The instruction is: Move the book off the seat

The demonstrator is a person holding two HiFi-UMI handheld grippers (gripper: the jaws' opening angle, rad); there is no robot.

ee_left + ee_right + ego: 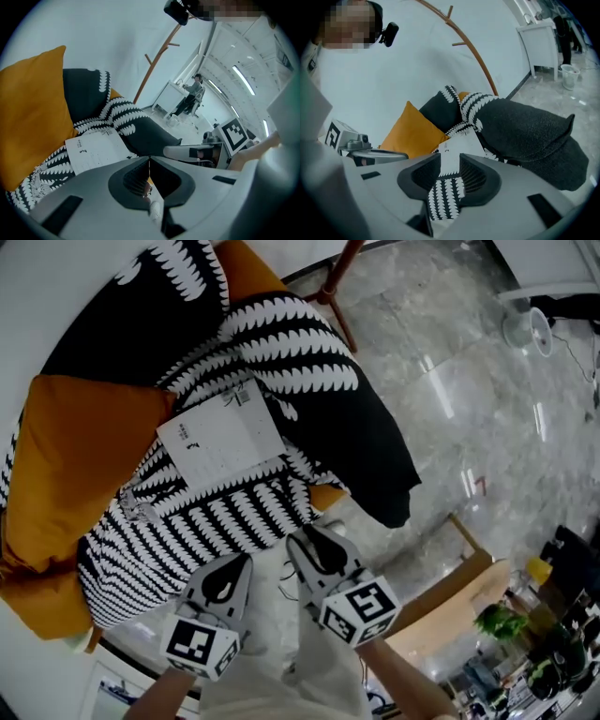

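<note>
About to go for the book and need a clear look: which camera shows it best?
The head view: the whole book lies in sight, flat on the patterned throw. The left gripper view shows the book at a low slant; the right gripper view shows only part of it.

Here I view the seat (216,521), draped in black-and-white patterned cloth (291,367); a white book (222,434) lies flat on it, an orange cushion (80,456) just beside.

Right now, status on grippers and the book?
Left gripper shut, empty. Right gripper open, empty. Book flat on patterned throw, untouched, orange cushion beside. Nothing on it.
</note>
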